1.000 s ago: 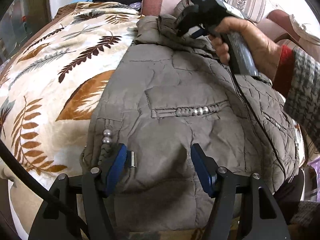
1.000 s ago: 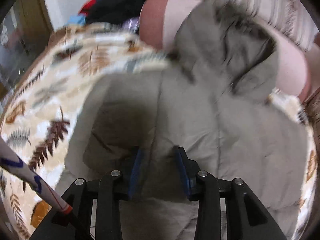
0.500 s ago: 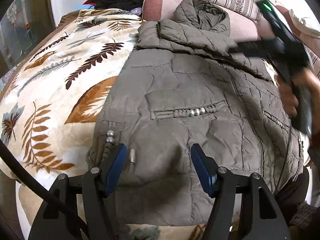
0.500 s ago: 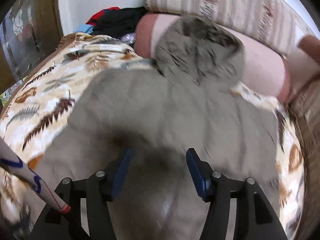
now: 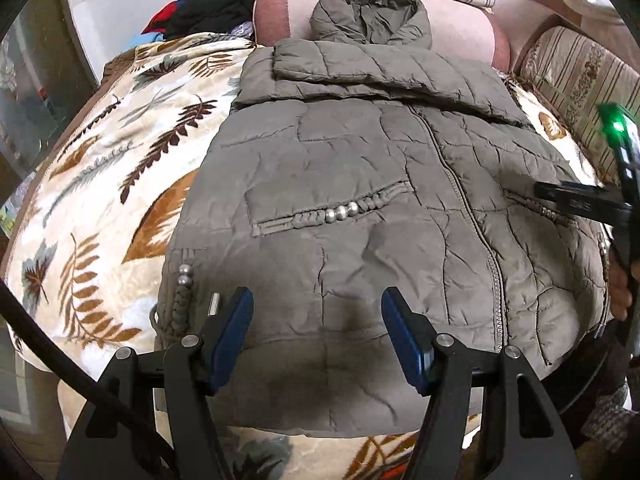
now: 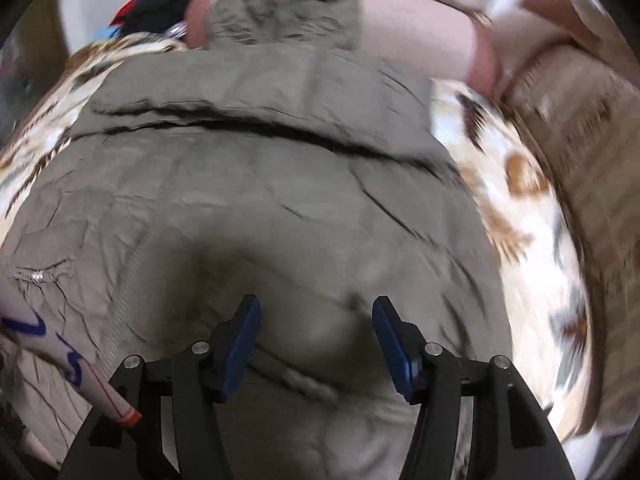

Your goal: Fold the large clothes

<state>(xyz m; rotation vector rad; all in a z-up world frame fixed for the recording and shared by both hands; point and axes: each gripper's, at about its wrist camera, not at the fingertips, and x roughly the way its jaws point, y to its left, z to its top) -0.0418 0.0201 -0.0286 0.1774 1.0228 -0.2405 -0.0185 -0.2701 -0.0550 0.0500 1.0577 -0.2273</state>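
An olive-grey quilted jacket (image 5: 360, 160) lies front up on a leaf-patterned blanket (image 5: 100, 200), zip closed. Its hood (image 5: 368, 12) rests against a pink bolster, and a folded band of fabric lies across the chest. My left gripper (image 5: 316, 294) hovers open over the near hem, left of the zip, with nothing between its blue pads. In the blurred right wrist view my right gripper (image 6: 316, 302) is open above the jacket (image 6: 280, 200) near its lower right part, holding nothing. That tool's green light (image 5: 616, 126) shows at the right edge of the left wrist view.
A pile of dark and red clothes (image 5: 200, 16) sits at the back left. A pink bolster (image 5: 460, 28) and striped cushions (image 5: 580, 72) border the far and right sides. A person's hand (image 5: 618, 284) shows at the right edge. A white pen-like stick (image 6: 80, 364) crosses the lower left.
The right gripper let go of the fabric near the collar, opened, and swept back to the near right side. The left gripper drew back a little, so more of the jacket shows.
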